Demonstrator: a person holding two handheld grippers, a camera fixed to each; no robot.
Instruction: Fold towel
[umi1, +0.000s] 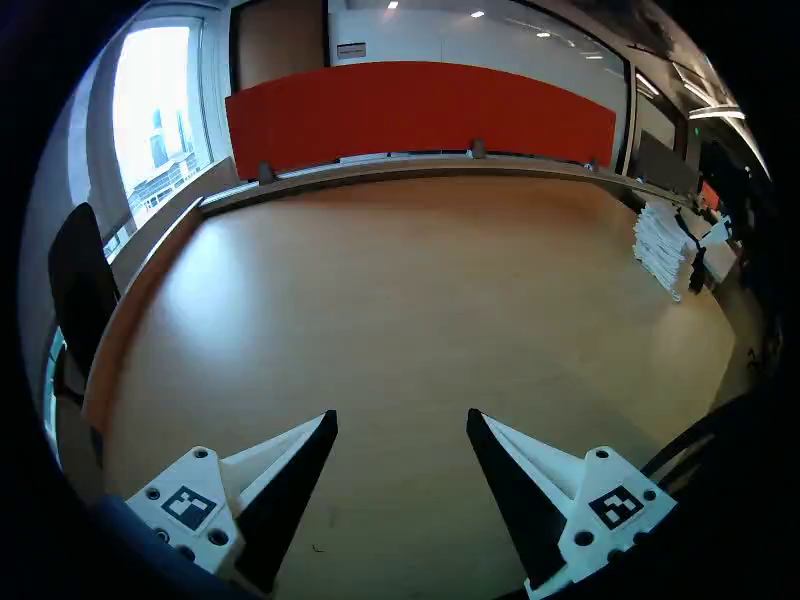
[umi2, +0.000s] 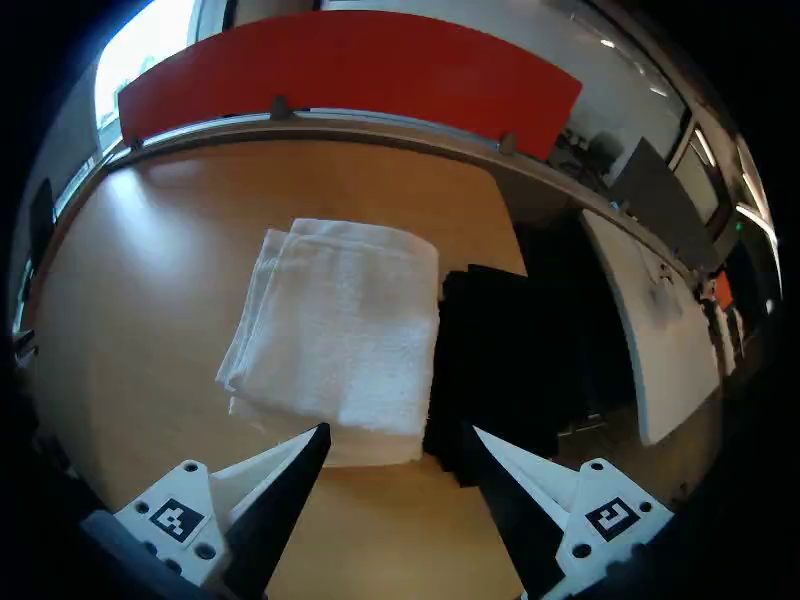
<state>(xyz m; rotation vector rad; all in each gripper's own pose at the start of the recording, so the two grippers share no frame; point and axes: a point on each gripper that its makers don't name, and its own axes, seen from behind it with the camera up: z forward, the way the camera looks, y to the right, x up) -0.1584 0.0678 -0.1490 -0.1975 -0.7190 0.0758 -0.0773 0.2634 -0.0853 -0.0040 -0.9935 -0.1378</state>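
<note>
On the desk (umi2: 130, 300), in the right gripper view: a white towel (umi2: 340, 320) lies flat, folded into a layered rectangle, with stacked edges showing along its left side. Its right edge sits close to the desk's edge, just beside a dark stack (umi2: 500, 360) of something I cannot identify.

The right hand-held gripper (umi2: 397, 428) has its jaws spread wide and grips nothing. The fingertips are just short of the towel's near edge.

Left gripper view: the left hand-held gripper (umi1: 400, 414) is also spread wide and empty, above bare wood. A red partition (umi1: 420, 110) runs along the far edge. There is a window (umi1: 160, 110) and a black chair (umi1: 80, 280) at the left, and a white pile (umi1: 660, 245) far right, contents unclear.
</note>
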